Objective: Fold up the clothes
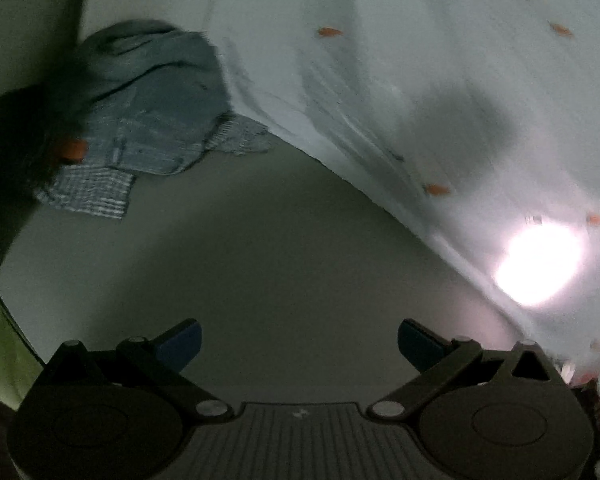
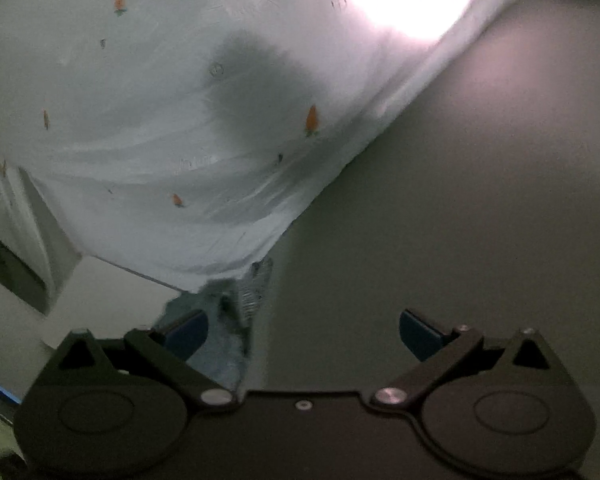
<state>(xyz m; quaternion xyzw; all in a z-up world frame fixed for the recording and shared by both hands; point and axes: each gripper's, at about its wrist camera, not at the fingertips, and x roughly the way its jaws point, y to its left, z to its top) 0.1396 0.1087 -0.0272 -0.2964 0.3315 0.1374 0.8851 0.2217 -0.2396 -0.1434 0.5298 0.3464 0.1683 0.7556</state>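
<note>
Lying together: one white garment [image 1: 440,80], one blue [image 1: 148,120]

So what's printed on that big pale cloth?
Small orange carrots on pale mint cloth, clearest in the right wrist view.

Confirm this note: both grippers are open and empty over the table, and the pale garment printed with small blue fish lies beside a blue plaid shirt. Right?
Not quite. The pale garment carries small orange carrots, not blue fish, clearest in the right wrist view. The rest holds: left gripper and right gripper open and empty, blue plaid shirt beside it.
</note>
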